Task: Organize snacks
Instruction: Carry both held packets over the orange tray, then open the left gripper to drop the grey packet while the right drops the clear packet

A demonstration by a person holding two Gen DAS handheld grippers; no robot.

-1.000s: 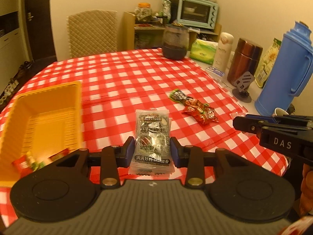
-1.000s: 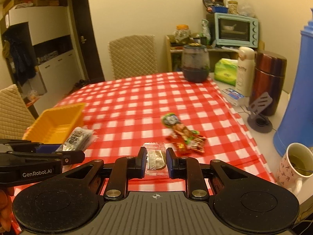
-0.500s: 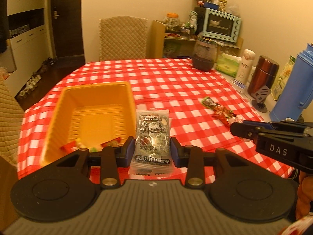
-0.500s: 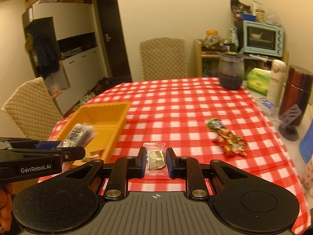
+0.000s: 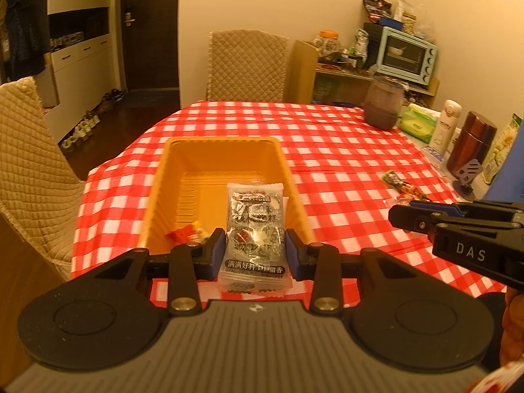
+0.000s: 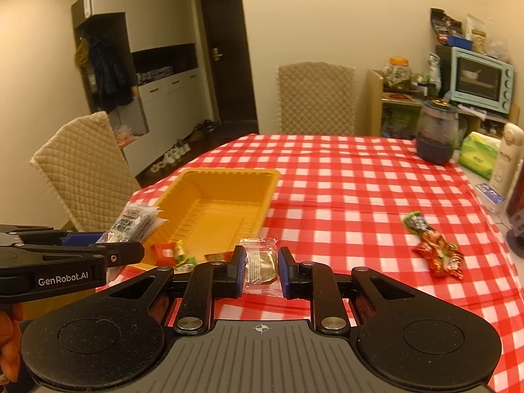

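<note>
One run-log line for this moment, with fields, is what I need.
left gripper: shut on silver snack packet | right gripper: shut on small clear sachet | yellow plastic tray: few snacks inside

The desk (image 6: pixel 344 177) wears a red-and-white checked cloth. A yellow tray (image 6: pixel 226 177) sits near its left edge. Two snack packets, one green (image 6: pixel 415 222) and one red (image 6: pixel 440 255), lie touching toward the right edge. Near the far right corner stand a dark jar (image 6: pixel 437 137), a green tissue pack (image 6: pixel 478 154), a white bottle (image 6: pixel 507 157) and a brown flask (image 5: pixel 470 144)
</note>
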